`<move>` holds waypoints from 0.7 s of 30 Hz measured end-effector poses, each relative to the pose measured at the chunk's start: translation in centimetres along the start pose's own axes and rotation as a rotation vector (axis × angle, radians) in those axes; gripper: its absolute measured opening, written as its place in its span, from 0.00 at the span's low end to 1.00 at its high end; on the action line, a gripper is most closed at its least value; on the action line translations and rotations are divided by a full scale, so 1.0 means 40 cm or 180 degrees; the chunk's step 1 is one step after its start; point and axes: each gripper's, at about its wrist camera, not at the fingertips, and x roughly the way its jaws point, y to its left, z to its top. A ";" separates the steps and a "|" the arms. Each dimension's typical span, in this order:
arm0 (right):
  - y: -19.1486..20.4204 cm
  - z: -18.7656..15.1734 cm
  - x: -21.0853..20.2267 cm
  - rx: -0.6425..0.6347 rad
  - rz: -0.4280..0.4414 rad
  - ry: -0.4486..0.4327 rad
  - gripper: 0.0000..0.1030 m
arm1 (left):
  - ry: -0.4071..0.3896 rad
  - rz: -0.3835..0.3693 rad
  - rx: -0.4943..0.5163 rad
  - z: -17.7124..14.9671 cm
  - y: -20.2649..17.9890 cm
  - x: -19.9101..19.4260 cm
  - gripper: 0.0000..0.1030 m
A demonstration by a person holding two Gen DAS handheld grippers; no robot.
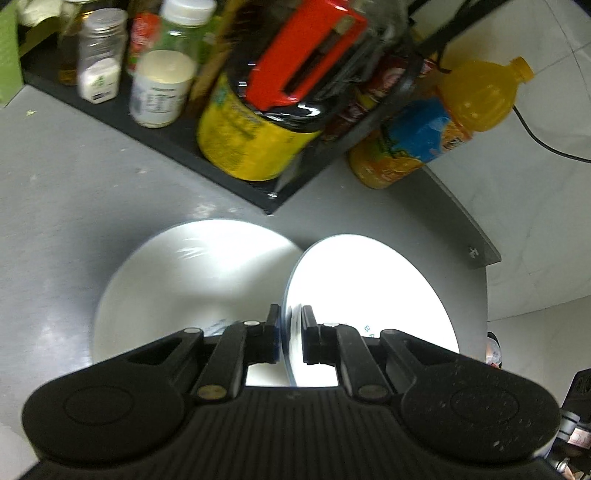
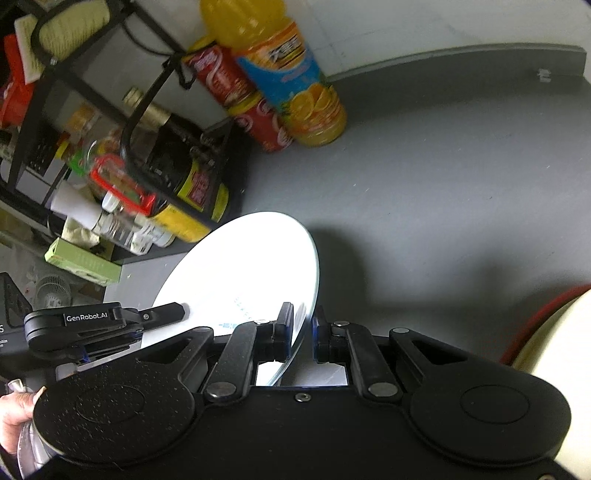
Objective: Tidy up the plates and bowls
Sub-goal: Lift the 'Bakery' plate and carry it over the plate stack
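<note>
a grey counter (image 2: 443, 177) sits by a pale wall (image 2: 406, 22), with a black rack (image 1: 177, 136) full of jars and an orange juice bottle (image 1: 443, 122) at the back, under bright light.

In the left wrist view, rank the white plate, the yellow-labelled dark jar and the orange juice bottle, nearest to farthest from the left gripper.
1. White plate, gripped on edge in the left gripper.
2. Yellow-labelled dark jar, straight ahead on the black tray.
3. Orange juice bottle, ahead to the right, near the counter's corner.
</note>
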 end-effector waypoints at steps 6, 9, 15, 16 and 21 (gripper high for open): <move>0.042 -0.025 0.026 -0.0018 -0.0011 0.0084 0.10 | 0.0029 0.0003 -0.0093 -0.013 0.061 -0.009 0.08; 0.055 -0.038 0.031 -0.0047 -0.0045 0.0116 0.10 | 0.0069 0.0028 -0.0128 -0.024 0.087 -0.004 0.08; 0.079 -0.063 0.047 -0.0116 -0.0104 0.0159 0.10 | 0.0129 0.0034 -0.0180 -0.047 0.128 0.000 0.08; 0.081 -0.067 0.049 -0.0127 -0.0119 0.0170 0.10 | 0.0138 0.0037 -0.0192 -0.051 0.133 0.001 0.08; 0.087 -0.080 0.053 -0.0160 -0.0169 0.0208 0.10 | 0.0177 0.0025 -0.0238 -0.070 0.153 0.008 0.09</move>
